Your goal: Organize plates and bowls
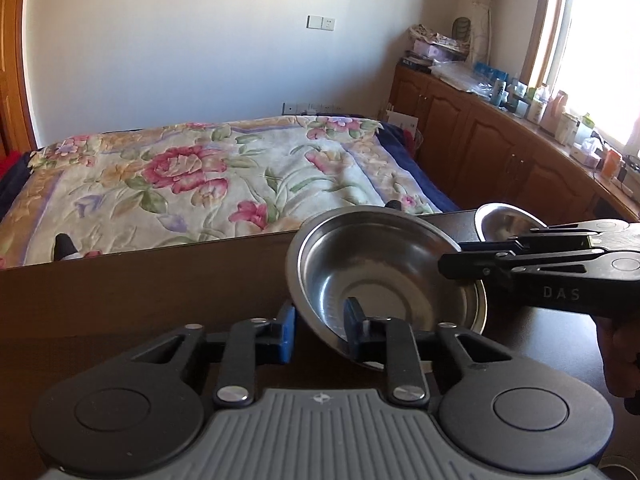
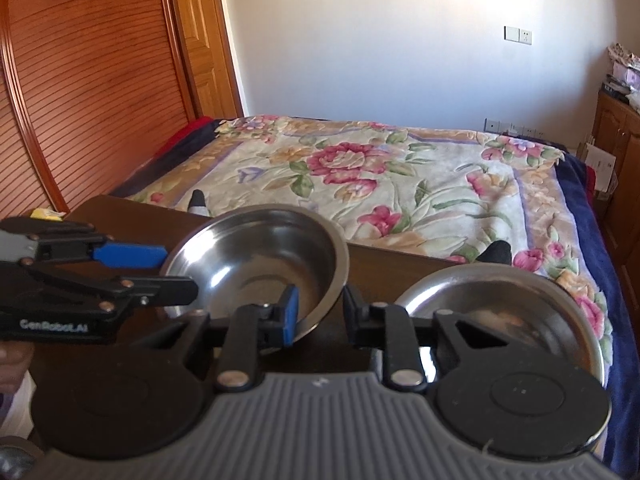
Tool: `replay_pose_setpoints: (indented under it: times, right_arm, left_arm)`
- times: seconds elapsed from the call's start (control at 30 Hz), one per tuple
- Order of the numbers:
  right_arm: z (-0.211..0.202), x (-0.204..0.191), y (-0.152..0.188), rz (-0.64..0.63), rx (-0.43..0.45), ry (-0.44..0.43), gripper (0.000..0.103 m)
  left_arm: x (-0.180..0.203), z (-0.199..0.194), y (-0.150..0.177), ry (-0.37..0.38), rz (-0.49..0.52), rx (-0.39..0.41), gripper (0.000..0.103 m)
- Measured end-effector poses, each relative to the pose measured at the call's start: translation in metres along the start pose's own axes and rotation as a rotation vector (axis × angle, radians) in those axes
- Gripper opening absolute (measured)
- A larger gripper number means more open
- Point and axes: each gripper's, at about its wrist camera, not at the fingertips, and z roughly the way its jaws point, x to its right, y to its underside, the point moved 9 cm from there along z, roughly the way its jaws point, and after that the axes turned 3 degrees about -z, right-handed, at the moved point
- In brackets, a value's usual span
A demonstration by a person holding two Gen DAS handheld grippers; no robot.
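Bowl (image 1: 384, 276) rim between 2 tilted tools

"DAS" in pale letters on black right gripper (image 1: 460, 270) body; "GenRobot.AI" in white on black left gripper (image 2: 176, 276) body.

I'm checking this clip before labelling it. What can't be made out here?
- Second bowl: left wrist view, mostly behind the right gripper.
- Bowl underside: both views, covered by its wall and the left gripper.
- Counter items: left wrist view, too small, window glare.
- Yellow thing: right wrist view, partly behind the left gripper.
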Motion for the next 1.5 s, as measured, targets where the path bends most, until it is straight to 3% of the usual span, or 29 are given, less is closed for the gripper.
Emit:
replay_pose_setpoints:
  times: [0.17, 0.33, 0.63, 0.9, 1.5]
  right_arm:
    - [-0.006, -0.001, 0.002, 0.023, 0.002, -0.004, 0.016]
    - [-0.025, -0.003, -0.004, 0.017, 0.044, 0.025, 0.01]
    - [-0.077, -0.011, -0.02, -0.014, 0.135, 0.067, 0.009]
    - [-0.113, -0.015, -0.016, -0.021, 0.176, 0.09, 0.009]
    - [-0.15, -0.041, 0.016, -0.089, 0.176, 0.122, 0.01]
  left_arm:
    - [0.008, -0.019, -0.002, -0.007, 0.028, 0.036, 0.014]
    - [0.024, -0.048, -0.008, -0.009, 0.074, 0.098, 0.014]
    - [0.048, -0.097, -0.014, 0.026, 0.115, 0.168, 0.014]
    - [0.065, -0.128, 0.006, 0.073, 0.115, 0.176, 0.015]
    - [0.069, -0.167, 0.04, 0.105, 0.115, 0.194, 0.011]
